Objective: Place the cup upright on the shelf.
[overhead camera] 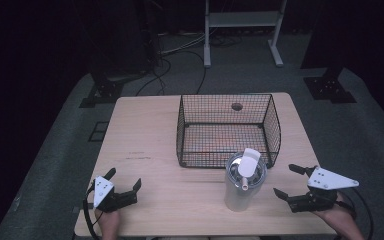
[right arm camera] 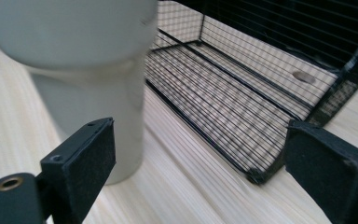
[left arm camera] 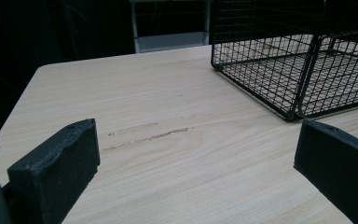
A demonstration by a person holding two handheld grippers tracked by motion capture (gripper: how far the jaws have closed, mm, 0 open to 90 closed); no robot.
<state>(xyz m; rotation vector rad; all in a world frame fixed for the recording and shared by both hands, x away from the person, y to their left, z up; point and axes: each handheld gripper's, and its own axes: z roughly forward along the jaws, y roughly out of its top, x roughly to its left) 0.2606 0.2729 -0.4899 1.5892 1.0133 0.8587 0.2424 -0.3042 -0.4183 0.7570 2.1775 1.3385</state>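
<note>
A tall white tumbler (overhead camera: 243,184) with a clear lid and a white flip tab stands upright on the wooden table (overhead camera: 150,145), just in front of a black wire basket (overhead camera: 228,129). My right gripper (overhead camera: 286,181) rests open at the table's front right, a short way right of the tumbler (right arm camera: 81,70), jaws wide with nothing between them. At the front left my left gripper (overhead camera: 124,179) lies open on the table, its jaws spread over bare wood. The basket (left arm camera: 289,65) holds nothing that I can see.
A round hole (overhead camera: 237,106) in the tabletop shows through the basket's back side. Faint dark scuff marks (left arm camera: 144,135) cross the wood left of the basket. Beyond the table lie a dark floor, cables and a white metal stand (overhead camera: 242,30).
</note>
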